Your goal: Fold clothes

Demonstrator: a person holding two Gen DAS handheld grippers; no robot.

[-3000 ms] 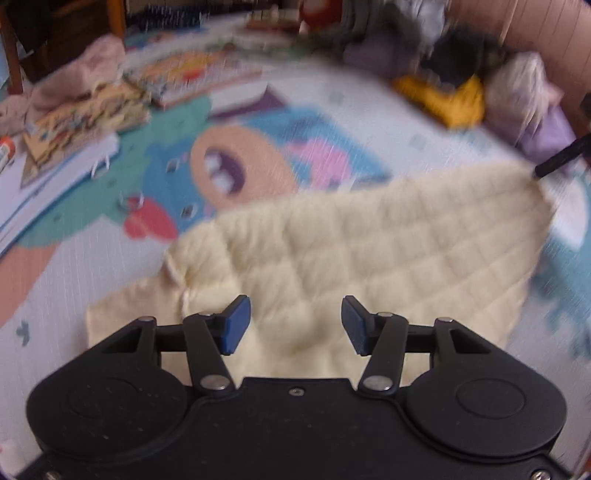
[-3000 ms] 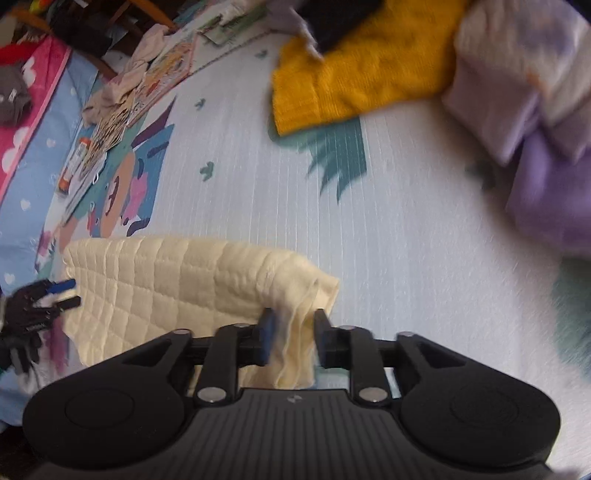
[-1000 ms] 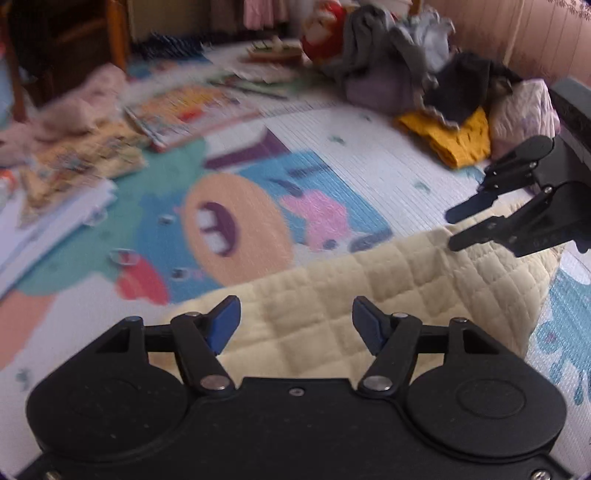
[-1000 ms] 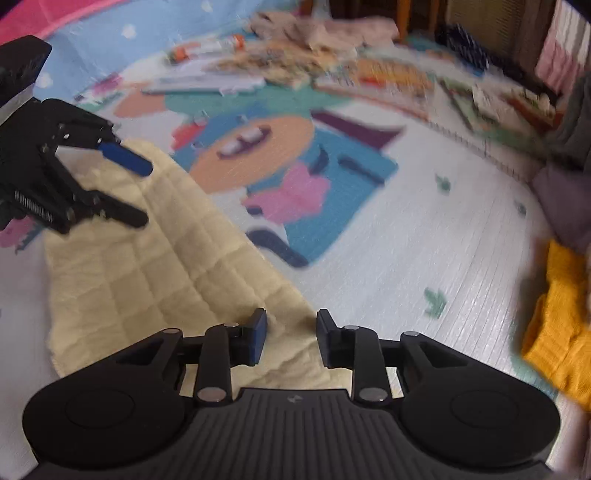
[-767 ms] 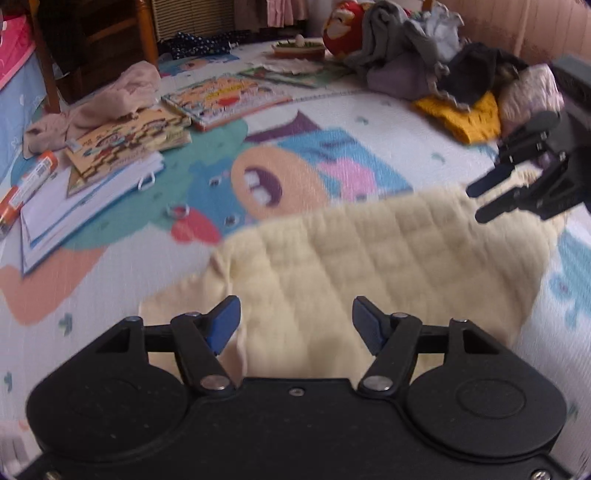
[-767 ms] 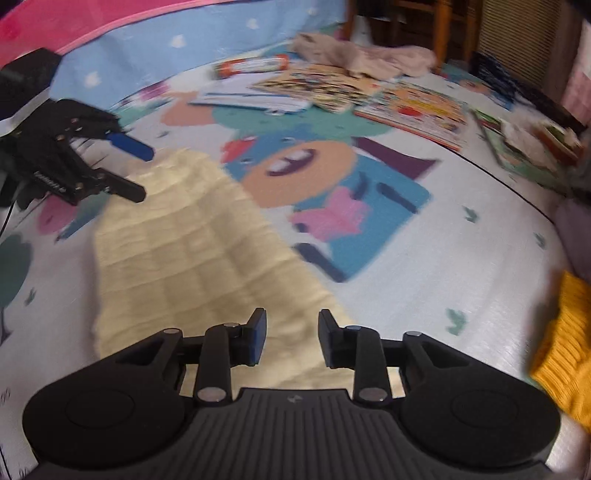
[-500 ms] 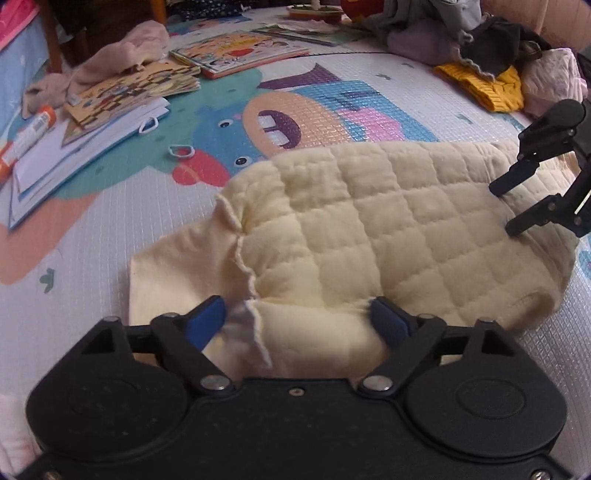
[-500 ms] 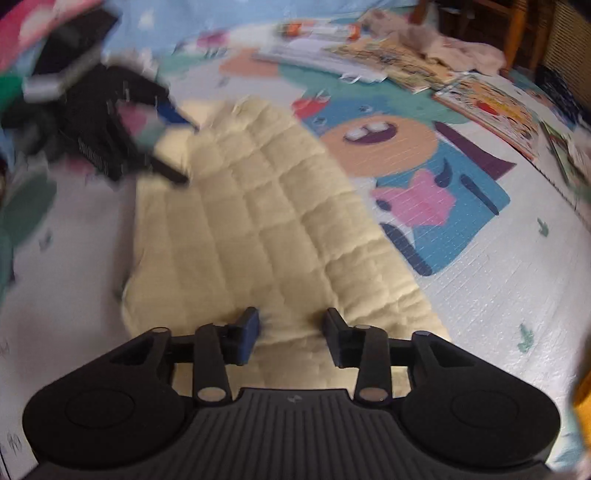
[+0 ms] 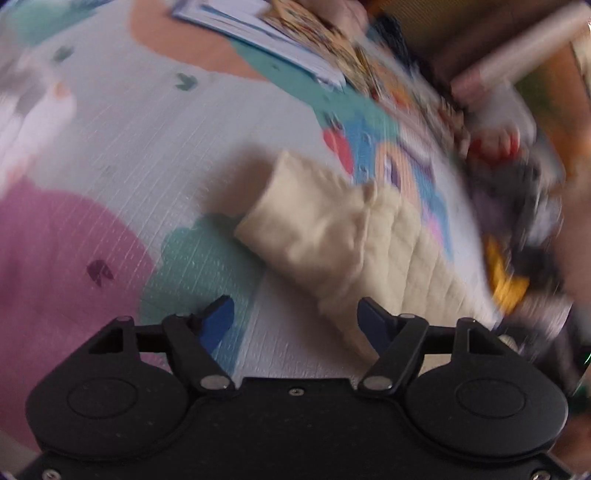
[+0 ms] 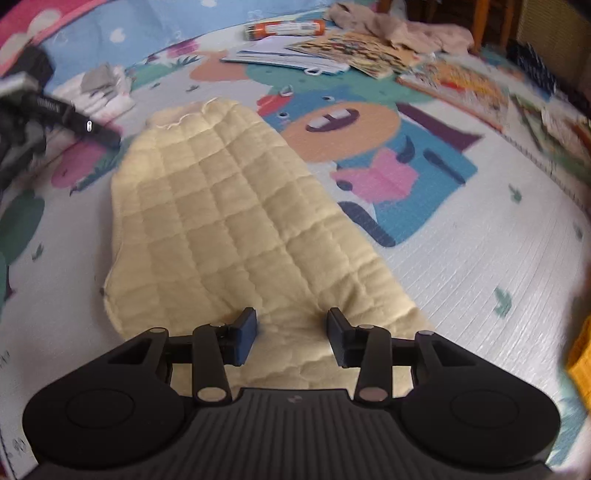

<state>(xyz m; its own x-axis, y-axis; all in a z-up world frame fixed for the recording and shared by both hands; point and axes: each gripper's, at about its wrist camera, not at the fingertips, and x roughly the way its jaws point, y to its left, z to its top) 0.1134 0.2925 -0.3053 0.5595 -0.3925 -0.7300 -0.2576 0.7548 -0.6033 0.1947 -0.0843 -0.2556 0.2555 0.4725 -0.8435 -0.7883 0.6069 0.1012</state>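
A cream quilted garment (image 10: 229, 229) lies folded flat on the cartoon play mat. My right gripper (image 10: 291, 338) is open, its jaws over the garment's near end, holding nothing. In the left wrist view, which is blurred, the garment (image 9: 354, 240) lies ahead and right with its plain sleeve end pointing left. My left gripper (image 9: 295, 317) is open and empty, just off the garment's near edge over the bare mat. The left gripper also shows at the far left of the right wrist view (image 10: 44, 114).
Books and papers (image 10: 351, 55), an orange tube (image 10: 284, 27) and a beige cloth (image 10: 399, 29) lie at the mat's far side. A white and grey folded pile (image 10: 103, 92) sits far left. A yellow garment (image 10: 581, 350) is at the right edge.
Both grippers have let go of the garment, which now lies flat. My left gripper swung away to the left of the garment. My right gripper opened wider above the near end.
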